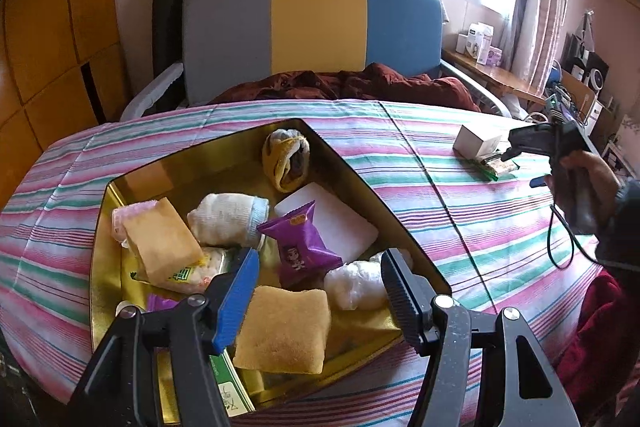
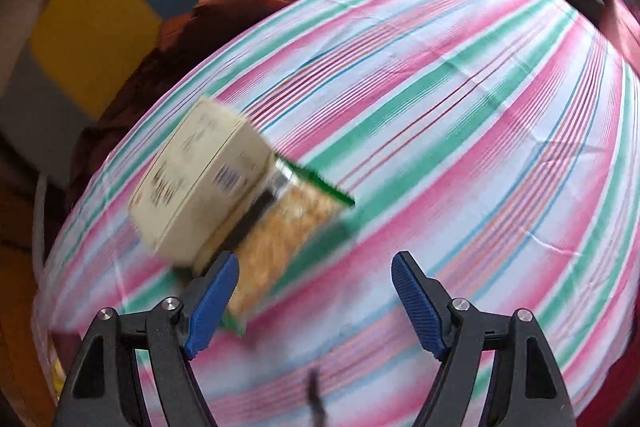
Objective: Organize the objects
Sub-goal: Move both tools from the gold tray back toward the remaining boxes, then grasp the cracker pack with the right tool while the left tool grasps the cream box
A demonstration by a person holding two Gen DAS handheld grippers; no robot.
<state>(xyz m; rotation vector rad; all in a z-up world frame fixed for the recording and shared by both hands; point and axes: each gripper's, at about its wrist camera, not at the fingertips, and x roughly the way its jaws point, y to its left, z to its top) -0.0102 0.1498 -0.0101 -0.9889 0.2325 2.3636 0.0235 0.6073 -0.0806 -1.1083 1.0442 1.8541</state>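
While the gold tray [image 1: 100,227] holds most items, right gripper [image 2: 316,279], fingers spread, nears white box [image 2: 200,179] at ten o'clock; left gripper [image 1: 320,279] likewise spread.

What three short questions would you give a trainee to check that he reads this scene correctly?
1. True or false: the white box lies partly on the green-edged snack packet.
2. Fill in the gap: the right gripper is above the striped cloth with ____ between its fingers.
3. Where is the purple packet? A. on the striped cloth. B. in the gold tray. C. under the white box.
Key: 1 true; 2 nothing; 3 B.
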